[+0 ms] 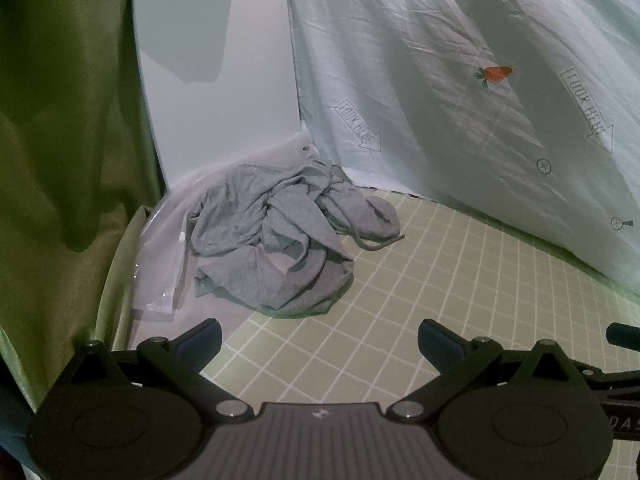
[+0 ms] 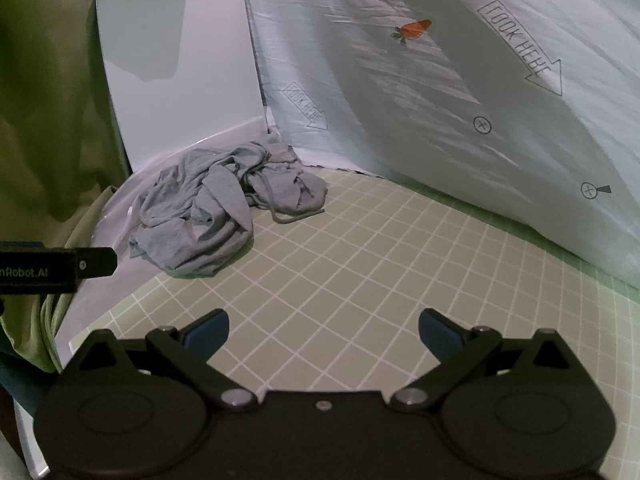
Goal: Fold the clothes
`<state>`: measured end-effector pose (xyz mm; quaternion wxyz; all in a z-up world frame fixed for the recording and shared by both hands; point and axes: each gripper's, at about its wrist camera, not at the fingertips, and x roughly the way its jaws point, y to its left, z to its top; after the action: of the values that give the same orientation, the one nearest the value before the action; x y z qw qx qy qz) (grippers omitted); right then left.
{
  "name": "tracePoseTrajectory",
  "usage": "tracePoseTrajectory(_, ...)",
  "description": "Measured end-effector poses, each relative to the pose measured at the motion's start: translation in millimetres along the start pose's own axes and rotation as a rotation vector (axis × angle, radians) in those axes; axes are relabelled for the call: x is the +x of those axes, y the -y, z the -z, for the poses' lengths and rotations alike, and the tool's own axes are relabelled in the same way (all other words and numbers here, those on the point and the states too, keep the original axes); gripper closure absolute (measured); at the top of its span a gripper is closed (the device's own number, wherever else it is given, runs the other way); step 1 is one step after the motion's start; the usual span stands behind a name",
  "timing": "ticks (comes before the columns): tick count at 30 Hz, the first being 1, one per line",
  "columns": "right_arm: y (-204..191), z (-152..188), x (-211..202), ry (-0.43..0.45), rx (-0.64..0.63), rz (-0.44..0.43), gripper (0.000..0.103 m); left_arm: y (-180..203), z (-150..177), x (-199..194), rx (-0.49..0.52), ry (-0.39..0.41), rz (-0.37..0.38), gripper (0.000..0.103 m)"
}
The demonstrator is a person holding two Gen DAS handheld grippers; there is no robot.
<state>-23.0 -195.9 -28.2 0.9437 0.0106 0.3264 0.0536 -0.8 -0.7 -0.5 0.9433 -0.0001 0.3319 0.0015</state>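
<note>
A crumpled grey garment (image 1: 276, 236) with a loose drawstring lies in a heap at the far left corner of the green grid mat (image 1: 420, 300). The right wrist view shows the same grey garment (image 2: 208, 208) on the grid mat (image 2: 360, 272), with its cord trailing to the right. My left gripper (image 1: 320, 340) hovers open over the mat, a short way in front of the heap, nothing between its fingers. My right gripper (image 2: 324, 330) is open too, further right and back from the garment. The left gripper's body (image 2: 56, 268) pokes in at the left edge of the right wrist view.
A pale printed sheet (image 1: 480, 100) with arrows and carrots hangs along the back and right. A white panel (image 1: 216, 80) stands behind the heap. Green fabric (image 1: 60, 140) drapes on the left. A clear plastic bag (image 1: 160, 272) lies beside the garment.
</note>
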Motion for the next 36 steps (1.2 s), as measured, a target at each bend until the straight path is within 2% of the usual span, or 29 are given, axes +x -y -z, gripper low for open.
tracePoseTrajectory(36,1.5,1.1,3.6,-0.009,0.006,0.003,0.001,-7.1,0.2,1.8,0.002,-0.024,0.000,0.000)
